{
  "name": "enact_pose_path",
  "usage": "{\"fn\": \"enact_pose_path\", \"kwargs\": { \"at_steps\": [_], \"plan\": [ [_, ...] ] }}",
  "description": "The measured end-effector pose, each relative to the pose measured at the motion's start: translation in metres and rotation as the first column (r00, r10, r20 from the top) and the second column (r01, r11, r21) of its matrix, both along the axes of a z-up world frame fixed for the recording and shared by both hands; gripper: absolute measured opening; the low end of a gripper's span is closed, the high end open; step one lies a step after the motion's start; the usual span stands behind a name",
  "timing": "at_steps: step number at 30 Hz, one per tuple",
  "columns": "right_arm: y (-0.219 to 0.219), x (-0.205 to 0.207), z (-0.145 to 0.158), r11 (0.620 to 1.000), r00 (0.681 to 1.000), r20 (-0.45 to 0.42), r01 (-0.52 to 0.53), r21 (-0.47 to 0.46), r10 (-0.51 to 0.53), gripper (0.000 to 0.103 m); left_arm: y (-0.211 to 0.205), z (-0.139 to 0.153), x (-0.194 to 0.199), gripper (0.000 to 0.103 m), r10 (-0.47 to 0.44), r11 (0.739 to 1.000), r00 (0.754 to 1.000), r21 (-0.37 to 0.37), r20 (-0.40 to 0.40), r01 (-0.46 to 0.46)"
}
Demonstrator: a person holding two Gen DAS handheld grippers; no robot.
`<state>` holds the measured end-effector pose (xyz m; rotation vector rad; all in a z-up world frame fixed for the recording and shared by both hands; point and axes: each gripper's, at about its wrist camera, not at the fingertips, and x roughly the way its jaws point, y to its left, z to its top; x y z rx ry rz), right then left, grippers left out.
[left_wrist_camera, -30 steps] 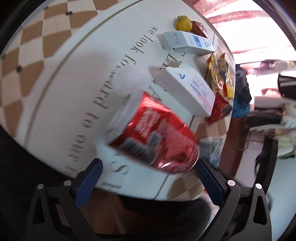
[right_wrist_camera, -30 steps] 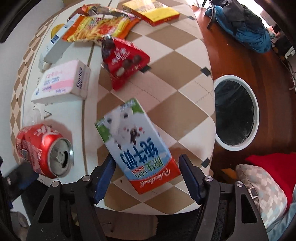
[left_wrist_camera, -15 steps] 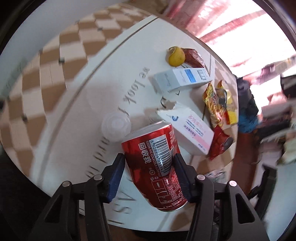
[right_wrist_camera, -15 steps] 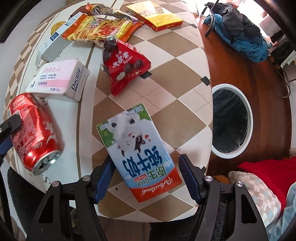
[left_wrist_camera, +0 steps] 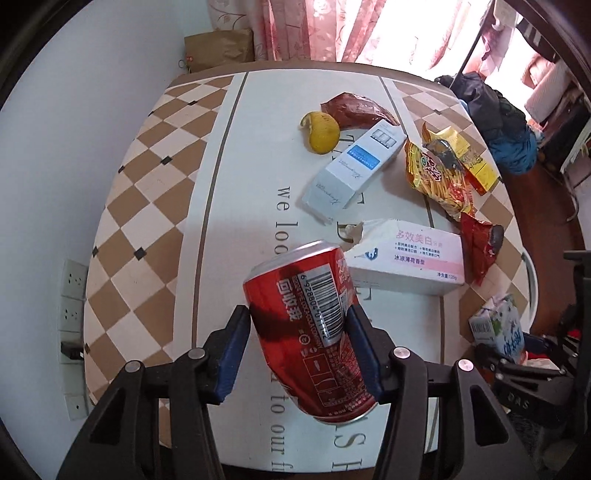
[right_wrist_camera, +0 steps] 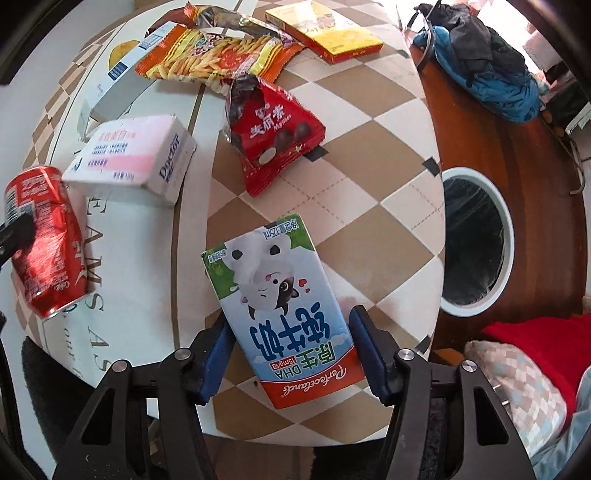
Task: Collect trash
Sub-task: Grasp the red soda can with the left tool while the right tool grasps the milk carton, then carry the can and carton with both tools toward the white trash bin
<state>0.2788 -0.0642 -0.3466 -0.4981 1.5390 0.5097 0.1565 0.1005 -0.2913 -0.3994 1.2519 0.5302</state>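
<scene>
Pink toothpaste box [left_wrist_camera: 406, 258] and snack wrappers [left_wrist_camera: 439, 177] littering checkered table [left_wrist_camera: 147, 206], left gripper [left_wrist_camera: 299, 350] clamping tilted red can [left_wrist_camera: 310, 332], right gripper [right_wrist_camera: 291, 354] clamping milk carton [right_wrist_camera: 284, 314], white-rimmed bin [right_wrist_camera: 476, 240] right.

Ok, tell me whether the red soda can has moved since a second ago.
Yes. The red soda can lay loose on the patterned table; now it is lifted, clamped in the left gripper.

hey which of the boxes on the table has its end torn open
The pink-and-white box, just beyond the can; its left end is ragged. The blue-and-white box and yellow box look intact.
</scene>
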Motion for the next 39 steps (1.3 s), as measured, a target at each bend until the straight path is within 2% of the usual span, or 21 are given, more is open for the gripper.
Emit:
{"fn": "enact_pose_path", "kwargs": {
  "at_steps": [5,9,12,17,20,30,35,39],
  "plan": [
    [-0.001,-0.001,-0.002,1.0,1.0,0.002,0.009,-0.001,-0.009,0.062,-0.001,0.0,0.001,0.05,0.006,1.0,1.0,0.001,0.012,-0.006],
    [-0.002,-0.007,0.004,1.0,0.998,0.061,-0.012,-0.003,0.012,0.061,-0.011,0.015,-0.009,0.049,-0.007,0.998,0.999,0.064,0.045,0.004],
    [-0.003,-0.015,0.014,0.999,0.995,0.101,-0.021,0.043,0.017,0.06,-0.019,0.037,-0.018,0.049,-0.017,0.989,0.996,0.147,0.087,0.005],
    [-0.008,-0.03,0.041,0.993,0.989,0.146,-0.002,0.119,-0.016,0.059,-0.032,0.078,-0.034,0.049,-0.045,0.953,0.986,0.304,0.16,-0.006],
    [-0.011,-0.038,0.066,0.983,0.981,0.188,0.009,0.181,-0.044,0.059,-0.034,0.096,-0.043,0.048,-0.056,0.935,0.981,0.355,0.187,-0.014],
    [-0.026,-0.046,0.155,0.933,0.954,0.267,0.031,0.359,-0.135,0.058,-0.048,0.15,-0.063,0.048,-0.079,0.908,0.957,0.416,0.281,-0.047],
    [-0.056,-0.038,0.198,0.889,0.941,0.271,0.062,0.454,-0.204,0.058,-0.07,0.179,-0.056,0.048,-0.121,0.907,0.936,0.42,0.331,-0.031],
    [-0.1,-0.016,0.225,0.856,0.918,0.275,0.117,0.504,-0.287,0.058,-0.099,0.196,-0.029,0.048,-0.186,0.912,0.913,0.409,0.364,0.023]
  ]
}}
